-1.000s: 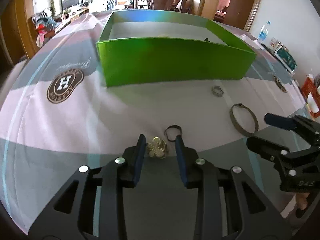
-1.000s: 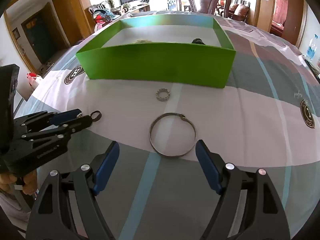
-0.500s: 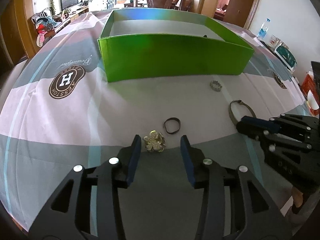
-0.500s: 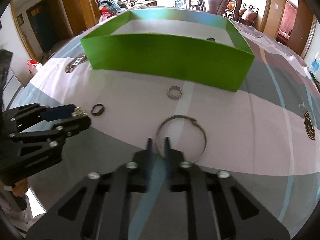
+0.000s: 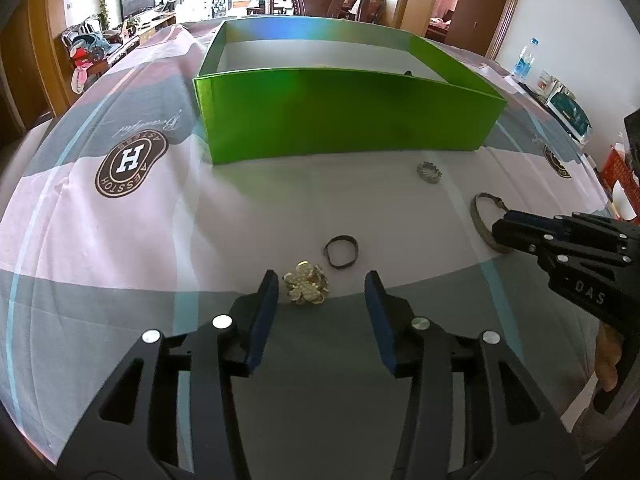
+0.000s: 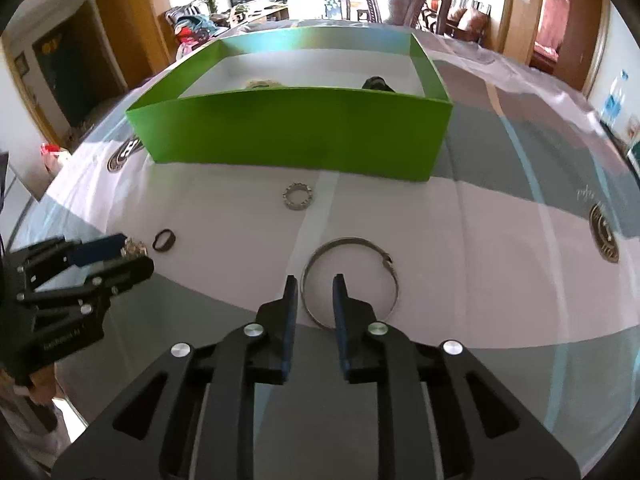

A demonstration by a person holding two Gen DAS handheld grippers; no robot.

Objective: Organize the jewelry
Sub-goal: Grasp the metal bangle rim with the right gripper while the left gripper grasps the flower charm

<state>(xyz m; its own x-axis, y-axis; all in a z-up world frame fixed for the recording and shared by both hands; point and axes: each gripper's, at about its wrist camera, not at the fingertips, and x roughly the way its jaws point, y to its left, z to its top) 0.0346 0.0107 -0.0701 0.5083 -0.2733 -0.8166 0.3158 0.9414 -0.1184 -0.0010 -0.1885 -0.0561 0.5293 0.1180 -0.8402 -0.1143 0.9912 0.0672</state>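
Green box [image 6: 296, 132] on the tabletop [image 6: 480, 240] holds a pale beaded piece [image 6: 260, 84] and a dark item [image 6: 376, 83]; both grippers' fingers are parting, grasping nothing.

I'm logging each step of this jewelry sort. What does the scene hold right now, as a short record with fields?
box: green box, open-topped, some pieces already inside
cloth: gold brooch, small dark ring, toothed silver ring, large bangle
left gripper: opening, brooch between pads, untouched
right gripper: opening, astride the bangle's near rim, not pinching
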